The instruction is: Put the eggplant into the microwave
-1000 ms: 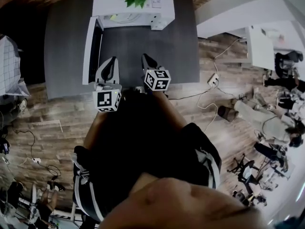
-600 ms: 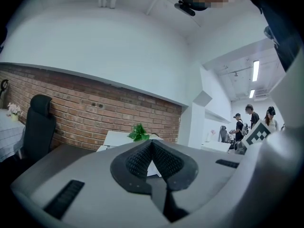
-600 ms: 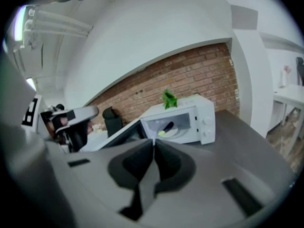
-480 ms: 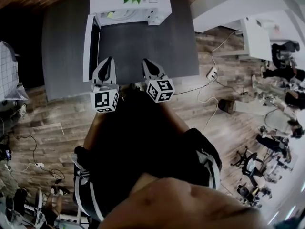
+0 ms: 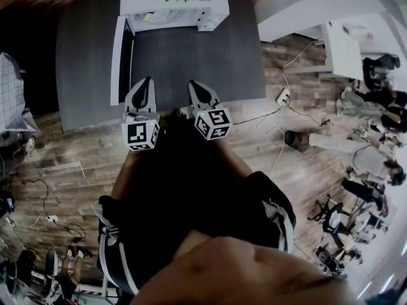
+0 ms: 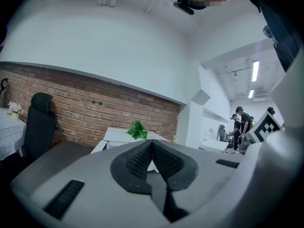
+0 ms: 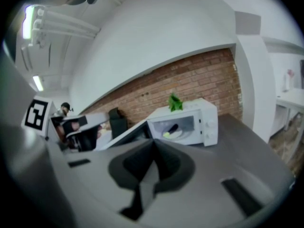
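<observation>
At the near edge of the table (image 5: 210, 62), both tongs sit side by side, well apart from the microwave (image 5: 191, 2) at the far edge, whose door (image 5: 118, 56) stands swung open.

Change noted: compared with a second ago, the right tongs (image 5: 193, 84) have drawn back toward the near edge. The left tongs (image 5: 147, 81) have barely shifted.

Left tongs: jaws closed tip to tip, nothing between them. Right tongs: likewise closed and empty.

Eggplant (image 7: 172, 128): visible from the right gripper view as a dark, elongated item lying on a pale plate (image 7: 166, 135) inside the microwave cavity.

Assessment: the placement appears complete, and the withdrawal of the empty right tongs is consistent with that. The one outstanding item is the open door. The task as worded does not call for closing it, so I judge little or nothing remains.
</observation>
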`<state>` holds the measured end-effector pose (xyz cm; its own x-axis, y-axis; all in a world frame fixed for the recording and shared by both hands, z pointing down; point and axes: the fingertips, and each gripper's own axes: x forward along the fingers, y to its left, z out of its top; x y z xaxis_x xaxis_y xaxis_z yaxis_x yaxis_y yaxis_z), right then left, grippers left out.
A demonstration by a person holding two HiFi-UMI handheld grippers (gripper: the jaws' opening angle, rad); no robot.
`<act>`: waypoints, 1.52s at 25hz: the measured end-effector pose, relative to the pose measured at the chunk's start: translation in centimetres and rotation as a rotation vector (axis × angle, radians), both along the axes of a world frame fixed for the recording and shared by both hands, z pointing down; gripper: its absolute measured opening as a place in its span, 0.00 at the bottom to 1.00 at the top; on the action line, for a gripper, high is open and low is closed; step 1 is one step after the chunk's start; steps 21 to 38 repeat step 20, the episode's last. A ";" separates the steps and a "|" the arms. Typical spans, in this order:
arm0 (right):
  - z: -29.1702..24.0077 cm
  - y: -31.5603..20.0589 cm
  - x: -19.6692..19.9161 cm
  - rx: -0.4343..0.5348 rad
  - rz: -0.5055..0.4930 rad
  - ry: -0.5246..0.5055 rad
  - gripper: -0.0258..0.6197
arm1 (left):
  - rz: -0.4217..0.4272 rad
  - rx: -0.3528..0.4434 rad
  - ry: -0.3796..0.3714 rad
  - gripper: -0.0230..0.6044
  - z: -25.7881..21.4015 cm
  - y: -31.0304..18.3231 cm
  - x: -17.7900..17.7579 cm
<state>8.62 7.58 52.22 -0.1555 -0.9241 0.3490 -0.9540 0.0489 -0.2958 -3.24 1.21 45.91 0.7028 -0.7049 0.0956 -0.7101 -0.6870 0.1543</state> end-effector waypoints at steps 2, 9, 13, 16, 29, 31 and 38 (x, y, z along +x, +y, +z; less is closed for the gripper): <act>0.0 0.0 0.2 0.005 0.005 0.008 0.09 | 0.002 0.003 -0.001 0.09 0.0 0.0 0.1; -0.2 -0.5 0.3 0.016 0.000 0.005 0.09 | 0.014 0.008 0.003 0.09 -0.3 -0.1 0.7; 0.0 -1.0 0.4 0.015 -0.003 0.005 0.09 | 0.021 0.007 0.001 0.09 -0.2 -0.3 1.1; 0.2 -1.1 0.5 0.009 0.001 0.008 0.09 | 0.023 0.008 -0.001 0.09 -0.2 -0.4 1.2; 0.4 -1.1 0.8 0.006 0.008 0.012 0.09 | 0.028 0.015 -0.002 0.09 0.0 -0.5 1.4; 0.4 -1.1 0.8 0.006 0.008 0.012 0.09 | 0.028 0.015 -0.002 0.09 0.0 -0.5 1.4; 0.4 -1.1 0.8 0.006 0.008 0.012 0.09 | 0.028 0.015 -0.002 0.09 0.0 -0.5 1.4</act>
